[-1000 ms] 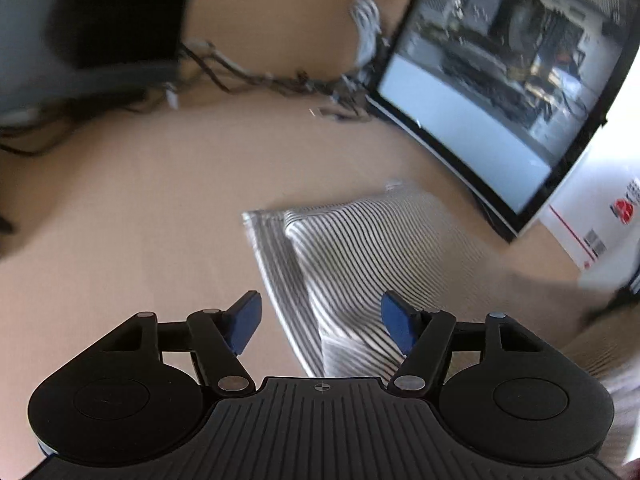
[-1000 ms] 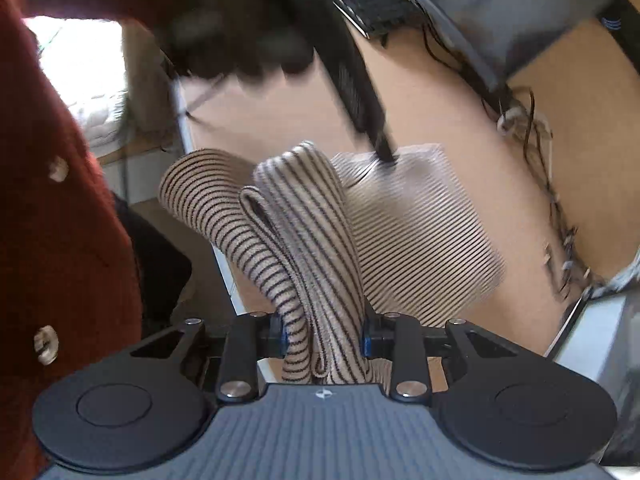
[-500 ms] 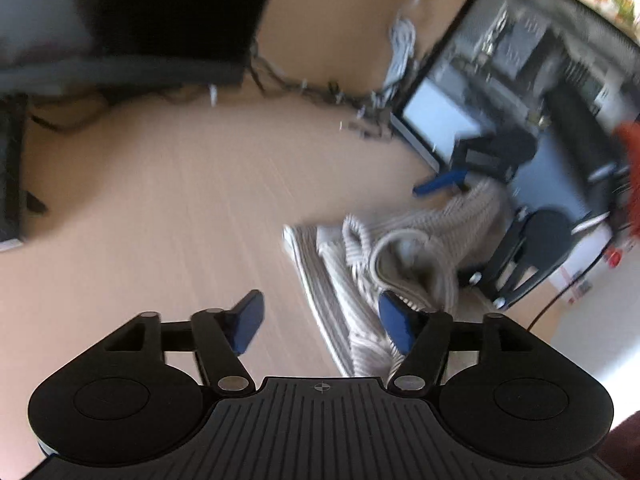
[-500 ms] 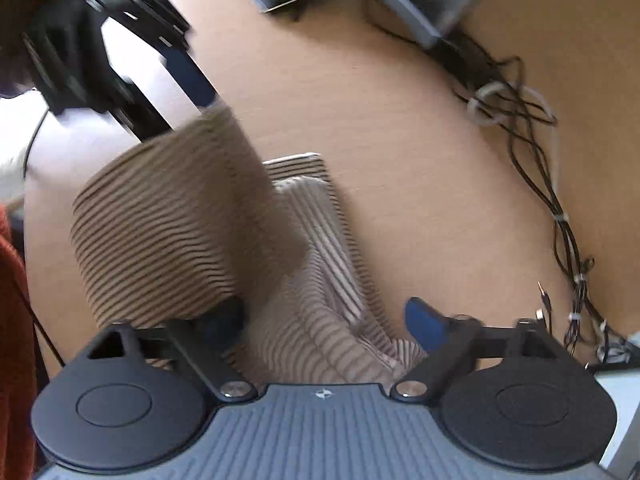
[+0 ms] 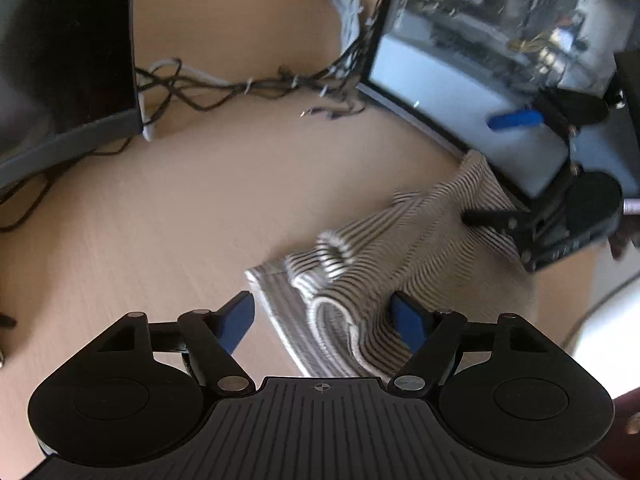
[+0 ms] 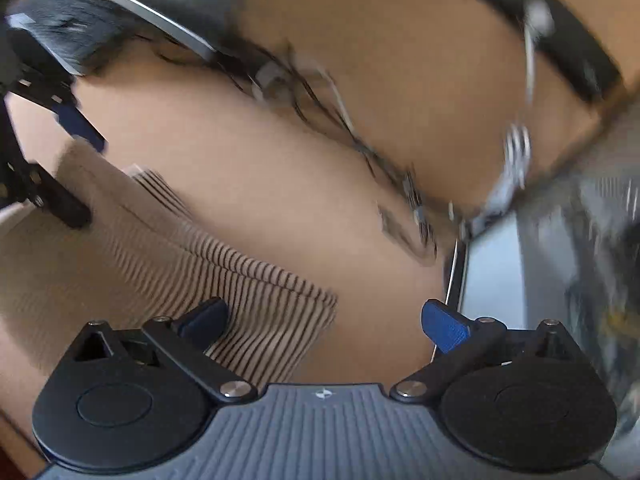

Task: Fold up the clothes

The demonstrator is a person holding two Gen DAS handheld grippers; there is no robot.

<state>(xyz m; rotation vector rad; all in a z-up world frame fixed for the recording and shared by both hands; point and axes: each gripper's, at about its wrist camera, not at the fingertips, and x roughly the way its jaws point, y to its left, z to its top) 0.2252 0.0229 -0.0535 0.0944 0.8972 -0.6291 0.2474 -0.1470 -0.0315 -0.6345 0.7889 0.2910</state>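
Note:
A beige, dark-striped knit garment (image 5: 380, 248) lies bunched on the wooden desk (image 5: 160, 220), one edge rolled into loops. My left gripper (image 5: 324, 316) hangs over its near corner. Its jaws are opening, with cloth lying between the blue pads but not pinched. My right gripper (image 5: 504, 168) is at the garment's far right, in front of a screen. In the right wrist view that gripper (image 6: 326, 322) has its jaws opening wide. The garment's striped edge (image 6: 260, 292) lies loose beside its left finger (image 6: 208, 320). The left gripper (image 6: 74, 164) shows at the far left.
A dark monitor (image 5: 60, 60) stands at the back left and a curved screen (image 5: 460, 92) at the back right. Tangled cables (image 5: 240, 84) run between them. In the blurred right wrist view, the cables (image 6: 320, 92) and the screen's edge (image 6: 492, 264) lie ahead.
My right gripper let go of the raised striped fold, spread its jaws wide and rolled lower over the desk. The garment dropped into a bunched heap. My left gripper's jaws widened.

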